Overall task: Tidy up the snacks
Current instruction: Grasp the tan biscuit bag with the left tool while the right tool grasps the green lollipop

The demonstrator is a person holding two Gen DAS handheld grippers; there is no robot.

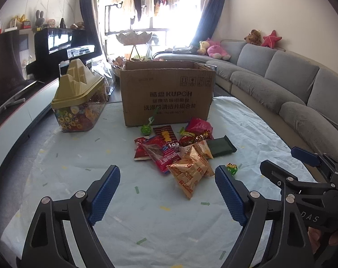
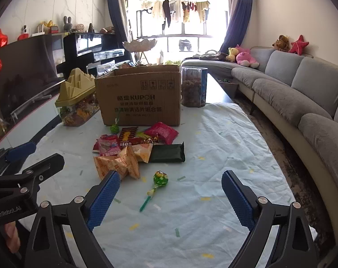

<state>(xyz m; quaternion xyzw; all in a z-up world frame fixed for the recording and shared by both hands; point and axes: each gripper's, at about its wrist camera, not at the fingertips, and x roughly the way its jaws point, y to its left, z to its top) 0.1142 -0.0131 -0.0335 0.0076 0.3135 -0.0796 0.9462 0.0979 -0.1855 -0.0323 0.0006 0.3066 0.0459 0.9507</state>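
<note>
Centrally on the counter (image 2: 224, 134), which is covered with a pale blue cloth, lies one loose pile of wrapped snacks (image 1: 177, 149), just in front of one open cardboard box (image 1: 167, 93) printed KUPOH. Counted in the pile: two orange biscuit packets (image 2: 117, 163), overlapping each other at the near edge; one dark green bar (image 2: 167, 154), flat, touching the pile's right side; one magenta packet (image 2: 161, 132) at the far right, nearest the box; one brown striped packet (image 2: 127, 134); and several red packets (image 1: 160, 151) whose exact number cannot be told because they overlap. Small foil-wrapped sweets sit among them, too small to count.

Two green lollipops are present. One lollipop (image 2: 160, 178) lies alone on the cloth, near the pile's right front, stick pointing toward the camera in the right wrist view. The second lollipop (image 2: 114, 127) rests against the foot of the box.

Left of the box stands one clear container with an olive mountain-shaped lid (image 1: 79, 84), filled with mixed sweets. Right of the box, touching or just beside it, stands one clear cylindrical jar (image 2: 193, 87) of brown round pieces.

Left claw (image 1: 167, 192): spread wide, holding nothing, above the cloth short of the pile. Right claw (image 2: 171, 194): spread wide, holding nothing, with the lone lollipop lying ahead between its fingers' line.

One grey curved sofa (image 2: 302, 84) runs along the right.
</note>
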